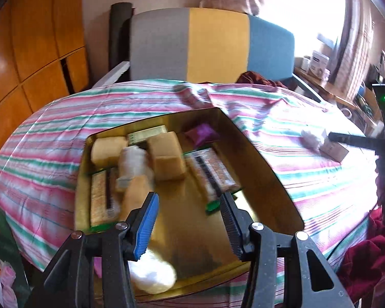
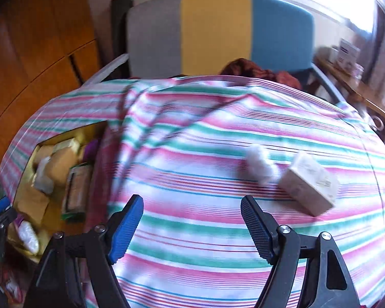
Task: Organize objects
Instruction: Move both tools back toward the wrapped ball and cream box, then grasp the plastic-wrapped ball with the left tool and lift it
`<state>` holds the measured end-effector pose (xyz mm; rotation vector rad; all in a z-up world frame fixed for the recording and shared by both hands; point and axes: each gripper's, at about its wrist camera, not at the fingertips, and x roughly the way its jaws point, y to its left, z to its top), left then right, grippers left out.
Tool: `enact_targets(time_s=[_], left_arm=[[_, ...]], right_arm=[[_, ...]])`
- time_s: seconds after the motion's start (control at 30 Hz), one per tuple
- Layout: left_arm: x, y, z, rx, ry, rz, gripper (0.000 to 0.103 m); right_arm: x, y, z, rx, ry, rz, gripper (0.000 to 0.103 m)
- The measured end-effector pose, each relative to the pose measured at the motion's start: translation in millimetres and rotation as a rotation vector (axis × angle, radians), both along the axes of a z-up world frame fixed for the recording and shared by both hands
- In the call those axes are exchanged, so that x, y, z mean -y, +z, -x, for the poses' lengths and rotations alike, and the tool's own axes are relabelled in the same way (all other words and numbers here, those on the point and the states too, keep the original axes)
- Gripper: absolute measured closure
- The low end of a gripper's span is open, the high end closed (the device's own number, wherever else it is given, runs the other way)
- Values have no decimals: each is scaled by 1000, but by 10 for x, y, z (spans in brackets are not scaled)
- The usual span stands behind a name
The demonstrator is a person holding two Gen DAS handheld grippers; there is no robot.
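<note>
Lying on the striped cloth surface (image 2: 205,154) right of the gold tin (image 1: 274,184), the small cream cardboard box (image 2: 309,183) looks light and stiff; grip its flat sides. Both tools, right (image 2: 192,224) and left (image 1: 190,220), gape empty.

Glossy gold metal tin (image 1: 264,159) on striped cloth sheet (image 2: 218,133); fluffy cotton wad (image 2: 260,165), matt card box (image 2: 309,183), polished wood cupboard (image 1: 30,51) w/ sheen

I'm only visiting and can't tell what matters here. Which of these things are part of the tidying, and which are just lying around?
Part of the job:
gold tin
small boxes and packets inside it
white wad on the cloth
cream box beside it
right gripper, open, empty

Just lying about:
striped cloth
chair
red fabric
wooden cabinet
</note>
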<state>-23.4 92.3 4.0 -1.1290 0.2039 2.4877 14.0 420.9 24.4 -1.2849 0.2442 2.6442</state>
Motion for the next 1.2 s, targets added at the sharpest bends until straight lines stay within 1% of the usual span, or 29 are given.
enact_targets(time_s=[0.1, 0.2, 0.3, 0.37, 0.47, 0.5, 0.57, 0.67, 0.8, 0.87, 0.93, 0.97, 1.03, 1.13, 1.2], left_arm=[[-197, 13, 8, 8, -46, 8, 53], [-401, 27, 32, 17, -87, 11, 53], [-644, 45, 43, 20, -127, 24, 53], [-816, 45, 54, 28, -154, 30, 53], [-1088, 35, 77, 38, -201, 44, 53], [-1173, 32, 93, 42, -214, 43, 53], [-1364, 14, 139, 52, -238, 48, 53], [-1668, -14, 197, 71, -286, 51, 53], [-2071, -138, 291, 121, -332, 61, 53], [-2286, -235, 356, 168, -353, 52, 53], [-2446, -323, 438, 237, -354, 14, 53], [-2532, -371, 498, 287, -348, -24, 53], [-2681, -433, 603, 345, -332, -78, 53], [-2908, -491, 775, 391, -293, -147, 53], [-3056, -528, 886, 398, -266, -184, 53]], right_arm=[[-432, 31, -99, -20, -95, -10, 24], [-883, 53, -193, -49, -202, -31, 21], [-1321, 5, -298, -78, -312, -39, 20], [-1571, -81, -405, -99, -388, 0, 20], [-1854, -170, -559, -113, -499, 119, 20], [-1899, -155, -611, -137, -517, 146, 20], [-1951, -134, -676, -161, -545, 168, 19], [-2004, -171, -712, -165, -571, 221, 19], [-2034, -194, -721, -169, -578, 264, 18], [-2045, -203, -726, -169, -579, 278, 17], [-2053, -217, -731, -168, -580, 296, 17], [-2057, -224, -732, -168, -580, 306, 17], [-2058, -225, -744, -169, -579, 317, 17], [-2045, -228, -744, -174, -573, 327, 16], [-2042, -235, -735, -172, -568, 332, 16]])
